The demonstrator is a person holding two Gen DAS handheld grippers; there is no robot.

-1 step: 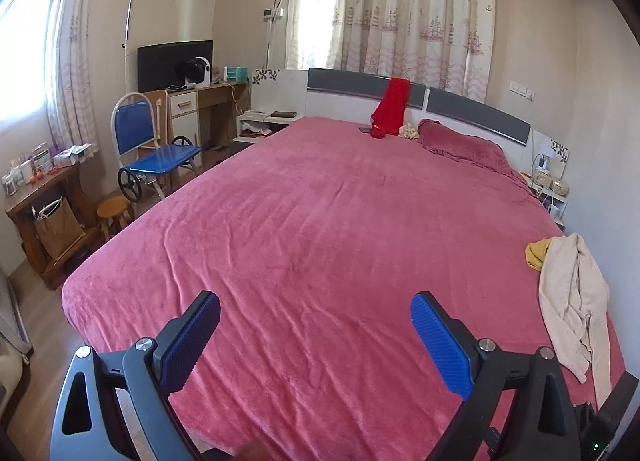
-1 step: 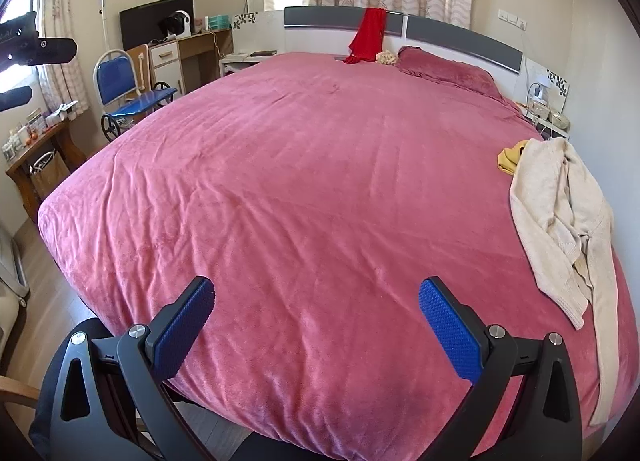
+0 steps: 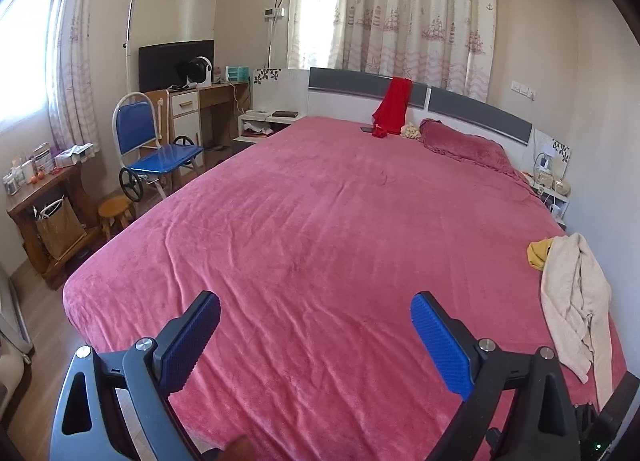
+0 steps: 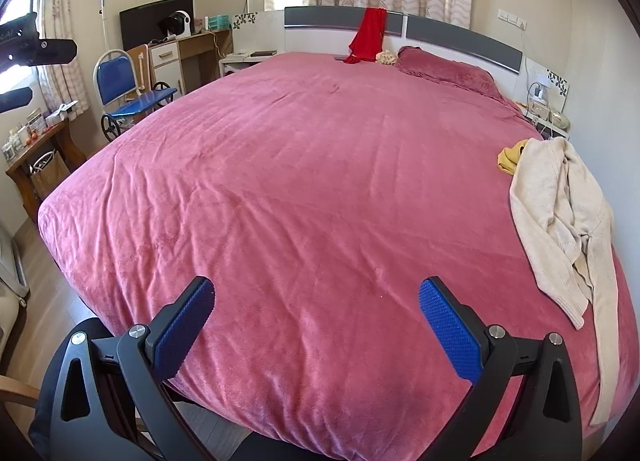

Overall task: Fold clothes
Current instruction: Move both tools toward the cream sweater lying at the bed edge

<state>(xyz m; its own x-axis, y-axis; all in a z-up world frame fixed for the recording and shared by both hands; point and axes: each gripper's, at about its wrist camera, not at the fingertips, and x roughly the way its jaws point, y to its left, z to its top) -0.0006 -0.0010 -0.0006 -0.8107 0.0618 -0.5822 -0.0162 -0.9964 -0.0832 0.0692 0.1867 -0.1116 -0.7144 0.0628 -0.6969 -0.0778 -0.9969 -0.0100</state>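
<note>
While both grippers hang above the foot end of the bed, neither touches fabric. Left gripper: jaws spread wide, blue pads facing each other, nothing between them but the pink bedspread below. Right gripper: same, jaws wide apart, empty.

Clothes: a cream sweater lies crumpled along the right edge of the bed, one sleeve trailing toward the foot end and over the side. It is well apart from both grippers. A yellow garment sits just beside it on the headboard side, partly under the cream fabric; its kind cannot be told from here. In the left wrist view the same pair appear at far right, cream sweater and yellow garment.

A red cloth hangs over the grey-and-white headboard, its lower end bunched on the bedspread. Next to it, a small pale object, possibly a soft toy, too small to identify. A pink pillow lies at the head, right side.

Left of bed: blue folding chair, desk with a dark monitor, low wooden stool.
</note>
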